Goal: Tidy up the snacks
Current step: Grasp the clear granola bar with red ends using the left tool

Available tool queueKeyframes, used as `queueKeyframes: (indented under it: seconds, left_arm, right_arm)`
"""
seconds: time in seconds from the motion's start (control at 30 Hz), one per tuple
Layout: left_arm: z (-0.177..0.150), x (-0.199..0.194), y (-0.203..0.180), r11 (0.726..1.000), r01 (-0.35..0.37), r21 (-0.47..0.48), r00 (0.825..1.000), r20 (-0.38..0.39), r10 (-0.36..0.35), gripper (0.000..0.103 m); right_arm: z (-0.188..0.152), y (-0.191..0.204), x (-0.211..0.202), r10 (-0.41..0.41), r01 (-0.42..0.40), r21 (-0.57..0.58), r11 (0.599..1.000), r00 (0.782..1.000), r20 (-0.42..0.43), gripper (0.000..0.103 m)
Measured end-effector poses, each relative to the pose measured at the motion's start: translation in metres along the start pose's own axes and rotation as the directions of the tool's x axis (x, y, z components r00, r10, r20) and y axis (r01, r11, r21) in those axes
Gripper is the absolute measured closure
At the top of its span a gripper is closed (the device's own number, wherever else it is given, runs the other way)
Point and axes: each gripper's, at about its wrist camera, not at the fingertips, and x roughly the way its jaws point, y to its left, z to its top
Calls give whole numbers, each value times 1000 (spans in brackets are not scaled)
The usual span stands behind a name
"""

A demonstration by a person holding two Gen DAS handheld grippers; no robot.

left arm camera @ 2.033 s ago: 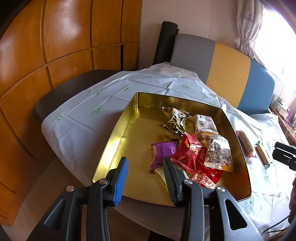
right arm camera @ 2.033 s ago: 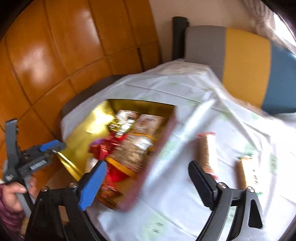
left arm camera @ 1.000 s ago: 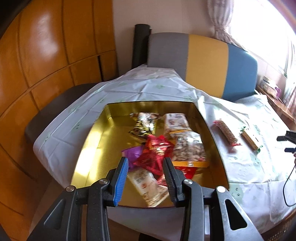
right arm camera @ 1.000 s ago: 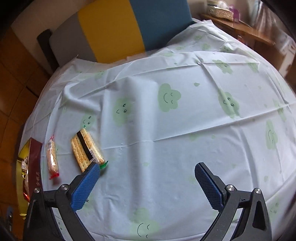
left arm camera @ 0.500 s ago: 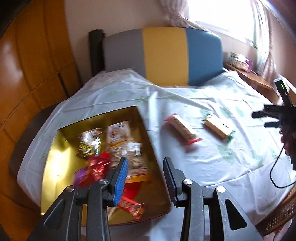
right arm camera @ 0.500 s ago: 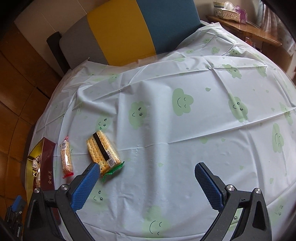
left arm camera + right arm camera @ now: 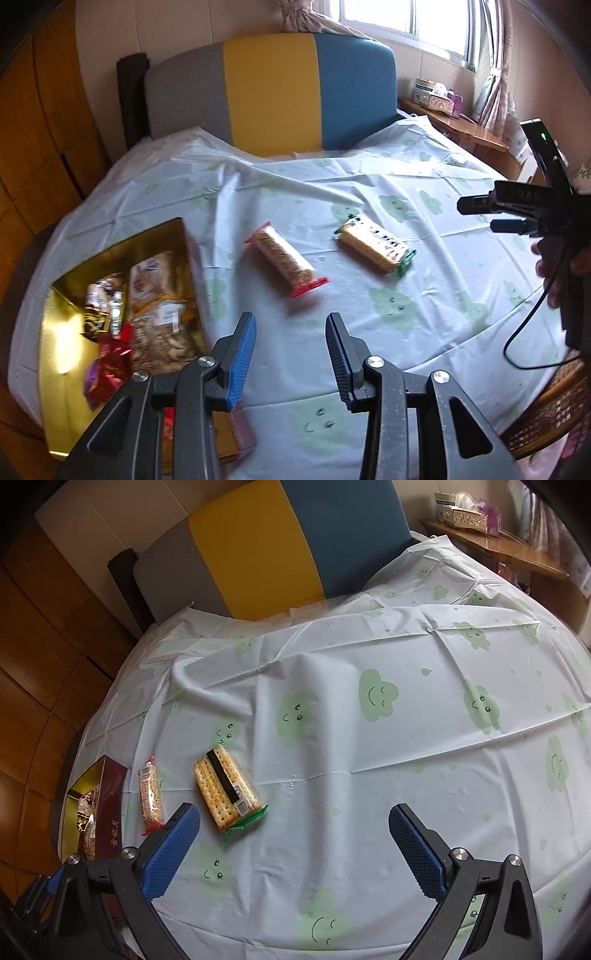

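Snacks mostly lie in the gold tin box [image 7: 62, 398] at left; two packets remain on the table [image 7: 443, 332]. Left gripper [image 7: 290, 354] fingers half-open, empty, should next descend on the red-ended cracker packet [image 7: 286, 258]; right gripper [image 7: 293, 843] wide, empty.

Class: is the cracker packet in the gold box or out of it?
Out. The cracker packet lies on the tablecloth, apart from the gold box.

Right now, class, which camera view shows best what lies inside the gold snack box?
The left wrist view. It looks into the gold snack box from above, showing its shiny floor and the wrapped snacks piled there. The right wrist view catches only the box's dark red side wall and a sliver of its inside at the frame's left edge.
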Motion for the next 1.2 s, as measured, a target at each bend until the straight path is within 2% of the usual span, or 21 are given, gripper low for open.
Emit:
queueKeyframes:
  seconds: [0.2, 0.33, 0.43, 0.53, 0.67, 0.87, 0.93, 1.03, 1.2]
  left_arm:
    - [27, 23, 4, 990, 91, -104, 995, -38, -95, 64]
    - [50, 44, 8, 983, 90, -162, 994, -49, -99, 63]
    - [64, 70, 13, 973, 76, -217, 990, -101, -100, 63]
    - [71, 94, 15, 970, 30, -240, 987, -143, -66, 63]
    - [76, 124, 17, 970, -27, -243, 979, -202, -23, 63]
    - [71, 153, 20, 964, -79, -255, 972, -236, 17, 63]
    - [69, 158, 19, 966, -63, -249, 969, -245, 0, 65]
    - [61, 155, 15, 972, -6, -237, 976, -211, -46, 68]
    - [33, 133, -8, 985, 67, -156, 972, -211, -100, 69]
  right_arm:
    - [-1, 5, 0, -2, 2, -19, 1000, 1000, 3, 0]
    - [-1, 10, 0, 8, -8, -38, 999, 1000, 4, 0]
    - [-1, 14, -1, 16, -16, -51, 999, 1000, 10, 0]
    - [-1, 17, -3, 28, -27, -59, 998, 999, 15, 0]
    - [1, 17, -4, 37, -36, -62, 997, 999, 20, 0]
    - [2, 18, -6, 33, -30, -71, 997, 999, 39, 0]
    - [2, 19, -5, 28, -25, -78, 997, 999, 43, 0]
    - [2, 22, -5, 22, -17, -98, 995, 998, 50, 0]
    - [0, 23, -1, 2, 2, -113, 994, 999, 37, 0]
